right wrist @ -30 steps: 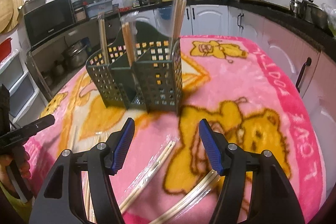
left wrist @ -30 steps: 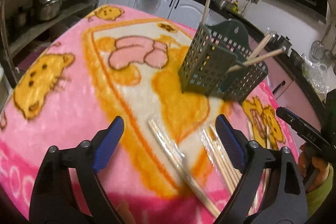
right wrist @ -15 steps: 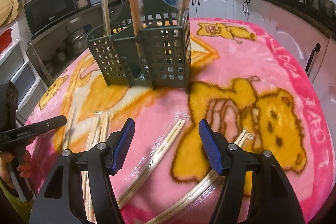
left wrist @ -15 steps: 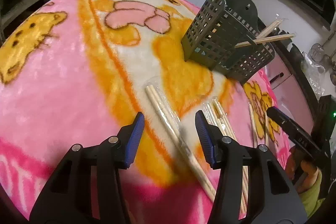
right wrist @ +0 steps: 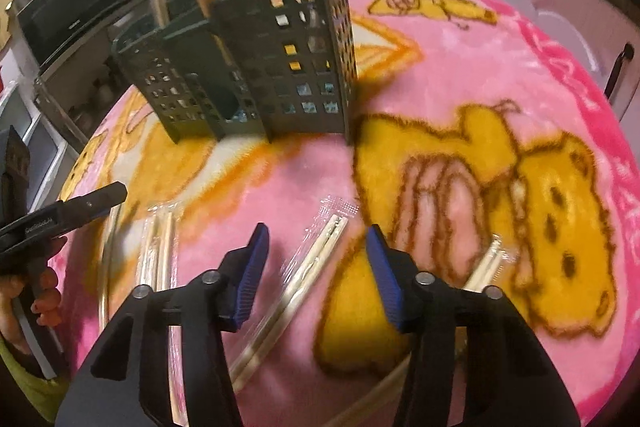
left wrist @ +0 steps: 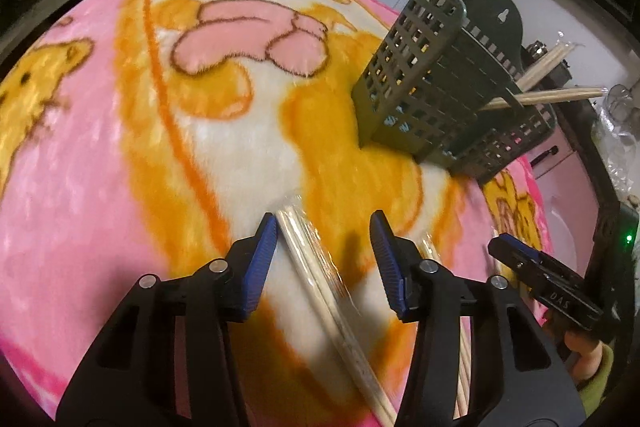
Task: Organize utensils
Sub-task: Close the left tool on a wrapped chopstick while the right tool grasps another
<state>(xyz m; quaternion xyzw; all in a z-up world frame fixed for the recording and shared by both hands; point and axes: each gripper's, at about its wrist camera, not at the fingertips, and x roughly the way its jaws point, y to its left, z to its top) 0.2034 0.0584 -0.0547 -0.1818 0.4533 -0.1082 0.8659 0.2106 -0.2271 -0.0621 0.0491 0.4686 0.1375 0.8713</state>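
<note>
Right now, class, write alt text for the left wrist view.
The open left gripper straddles a wrapped chopstick pair lying on a pink blanket. A dark holder with chopsticks stands beyond; the right gripper shows at right.

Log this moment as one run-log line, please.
left gripper: open, straddling wrapped chopsticks | right gripper: open over another wrapped pair | green holder: upright on blanket, some chopsticks inside
</note>
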